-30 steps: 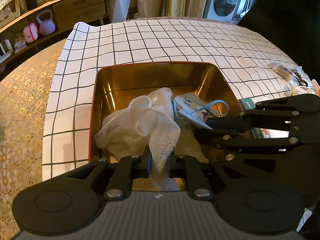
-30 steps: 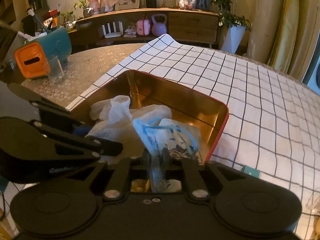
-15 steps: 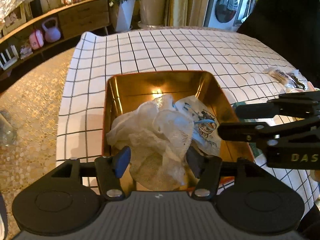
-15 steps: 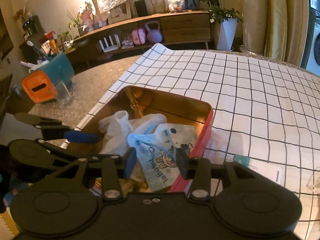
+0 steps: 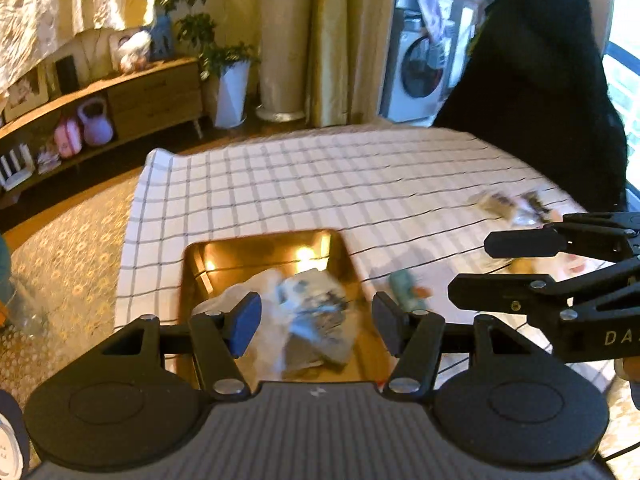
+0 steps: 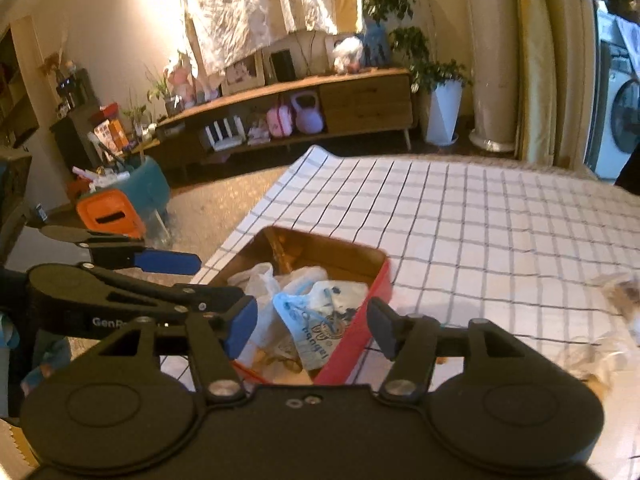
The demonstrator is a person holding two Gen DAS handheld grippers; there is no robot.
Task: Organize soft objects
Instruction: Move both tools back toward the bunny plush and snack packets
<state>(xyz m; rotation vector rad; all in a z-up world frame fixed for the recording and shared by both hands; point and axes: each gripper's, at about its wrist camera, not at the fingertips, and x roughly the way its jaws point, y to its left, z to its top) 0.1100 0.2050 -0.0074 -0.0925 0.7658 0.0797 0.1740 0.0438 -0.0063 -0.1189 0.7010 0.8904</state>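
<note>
A tray with a gold inside (image 5: 264, 256) and a red outer wall (image 6: 352, 332) sits on the checked tablecloth (image 5: 320, 184). In it lie a white gauze cloth (image 5: 260, 304) (image 6: 260, 280) and a printed blue-and-white pouch (image 5: 320, 312) (image 6: 316, 320). My left gripper (image 5: 316, 322) hovers above the tray, open, with nothing between its pads; it also shows at the left of the right wrist view (image 6: 208, 276). My right gripper (image 6: 312, 326) hangs over the tray's near edge, its jaws opening and empty; it also shows at the right of the left wrist view (image 5: 492, 268).
Clear packets of small items (image 5: 508, 204) (image 6: 624, 296) lie on the cloth to the right of the tray, with a small teal thing (image 5: 404, 284) close beside it. An orange-and-teal box (image 6: 108, 216) stands left of the cloth. A dark draped shape (image 5: 540, 80) rises at the far right.
Both grippers went from shut on the gauze and the pouch to open, leaving both in the tray. Both have risen and drawn back, so the tray looks smaller and lower.
</note>
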